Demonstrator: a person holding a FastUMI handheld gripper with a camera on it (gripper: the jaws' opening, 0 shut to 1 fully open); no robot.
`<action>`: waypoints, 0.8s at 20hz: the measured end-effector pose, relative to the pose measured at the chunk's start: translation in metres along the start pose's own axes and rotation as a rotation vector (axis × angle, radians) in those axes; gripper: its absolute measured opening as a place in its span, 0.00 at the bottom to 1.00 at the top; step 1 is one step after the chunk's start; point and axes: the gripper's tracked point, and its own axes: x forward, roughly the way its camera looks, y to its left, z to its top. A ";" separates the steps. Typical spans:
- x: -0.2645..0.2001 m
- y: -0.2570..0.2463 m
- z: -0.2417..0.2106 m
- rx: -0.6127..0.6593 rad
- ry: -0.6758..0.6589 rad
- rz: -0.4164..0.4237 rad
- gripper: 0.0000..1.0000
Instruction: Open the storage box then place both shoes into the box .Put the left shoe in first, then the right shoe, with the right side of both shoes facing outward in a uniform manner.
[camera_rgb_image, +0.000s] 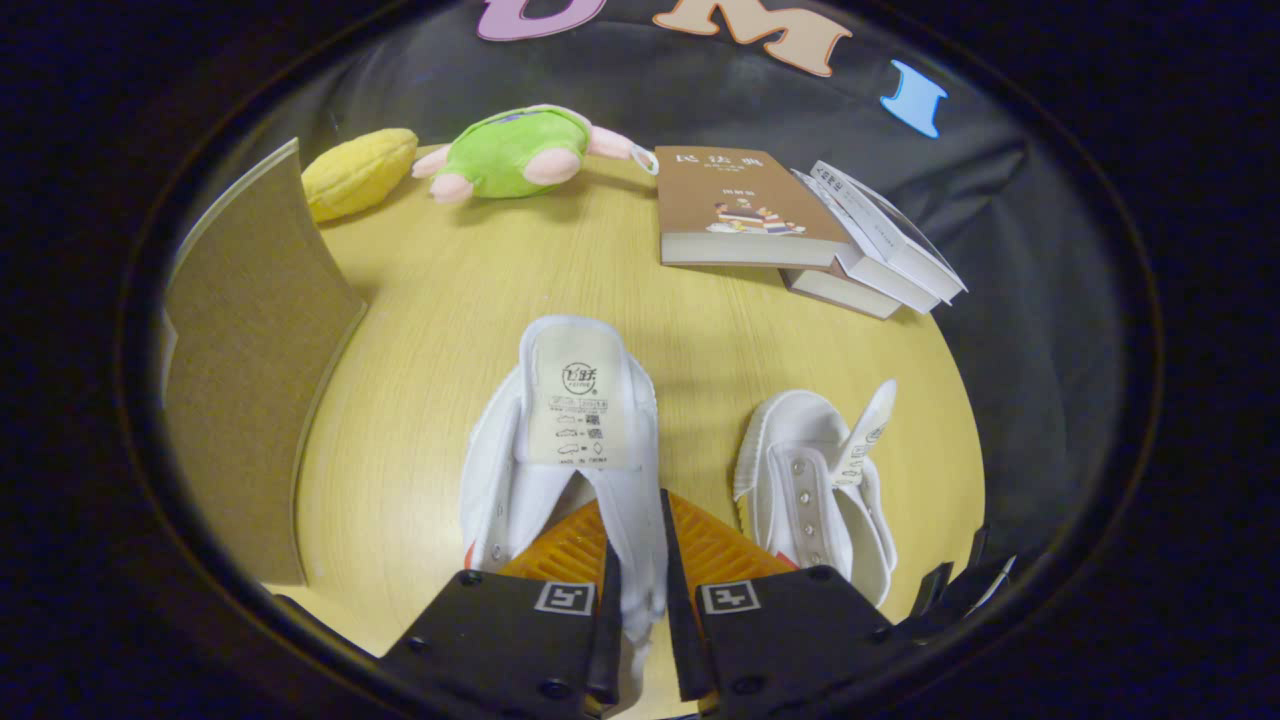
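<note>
The fingers (637, 610) pinch one white shoe's (560, 440) side at lower centre, to carry it. The other shoe (815, 480) lies at lower right on the counter (430, 330).

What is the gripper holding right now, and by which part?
The gripper is shut on the white shoe, its fingers pinching the shoe's side wall beside the opening.

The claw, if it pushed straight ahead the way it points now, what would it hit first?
The claw is already shut on the side wall of the white canvas shoe, so it would only push that shoe forward. Beyond the shoe lies bare yellow wooden table, then probably the brown-covered book; depth is unclear.
</note>
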 end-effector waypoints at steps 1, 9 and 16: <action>0.000 0.000 0.000 0.013 -0.008 0.010 0.25; -0.002 0.003 0.003 0.055 -0.046 0.027 0.14; -0.017 0.000 0.009 0.122 -0.084 -0.021 0.06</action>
